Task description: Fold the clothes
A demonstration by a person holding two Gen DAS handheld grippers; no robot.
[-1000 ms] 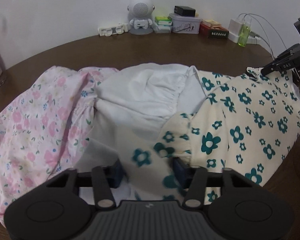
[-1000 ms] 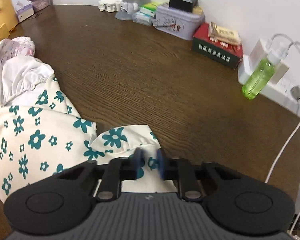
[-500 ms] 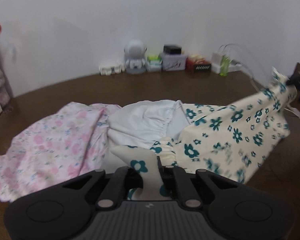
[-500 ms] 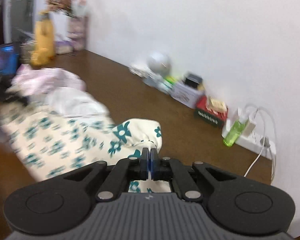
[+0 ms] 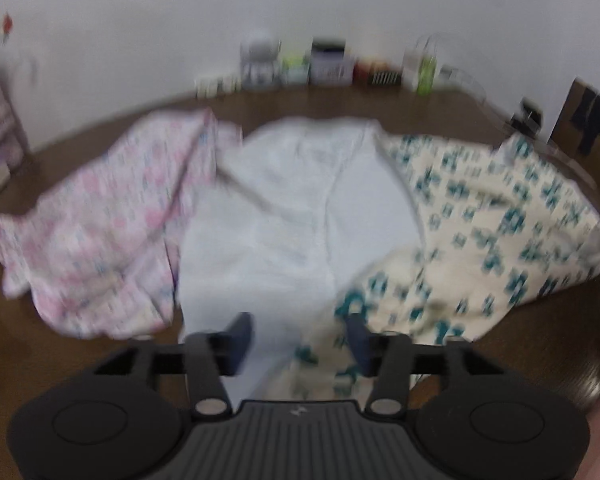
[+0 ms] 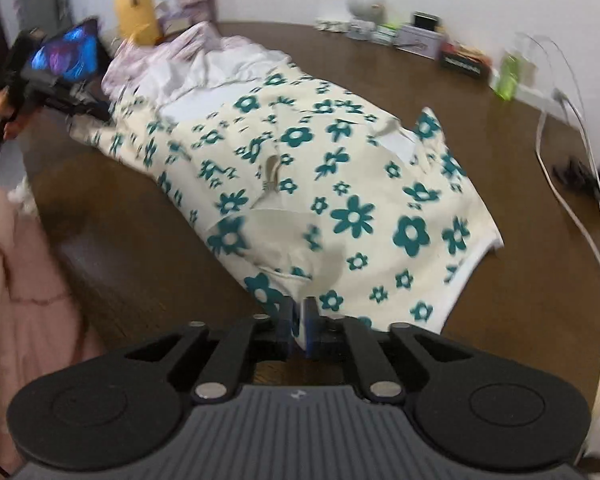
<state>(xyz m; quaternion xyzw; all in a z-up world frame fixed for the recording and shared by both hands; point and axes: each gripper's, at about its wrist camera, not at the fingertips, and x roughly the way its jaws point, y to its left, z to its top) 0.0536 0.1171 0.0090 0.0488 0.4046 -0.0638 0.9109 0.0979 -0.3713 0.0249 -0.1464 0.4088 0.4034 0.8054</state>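
Observation:
A cream garment with teal flowers (image 6: 340,184) lies spread on the brown table (image 6: 140,220). My right gripper (image 6: 299,316) is shut on its near edge. In the blurred left wrist view the same cream garment (image 5: 500,220) lies at the right. A white garment (image 5: 300,208) is in the middle and a pink floral one (image 5: 108,224) at the left. My left gripper (image 5: 300,332) is open, its fingers either side of where the white and cream cloth overlap. The right wrist view shows the white garment (image 6: 220,68) and the pink garment (image 6: 188,40) beyond the cream one.
A round white speaker (image 6: 364,4), boxes (image 6: 420,36) and a green bottle (image 6: 508,74) line the wall. White cables (image 6: 560,184) run along the table's right side. A yellow object (image 6: 136,12) stands far left. A person's pink clothing (image 6: 20,280) is at the near left.
My left gripper has opened and let go of the cream floral cloth. The right gripper stayed shut and drew the garment back, so it now lies spread on the table.

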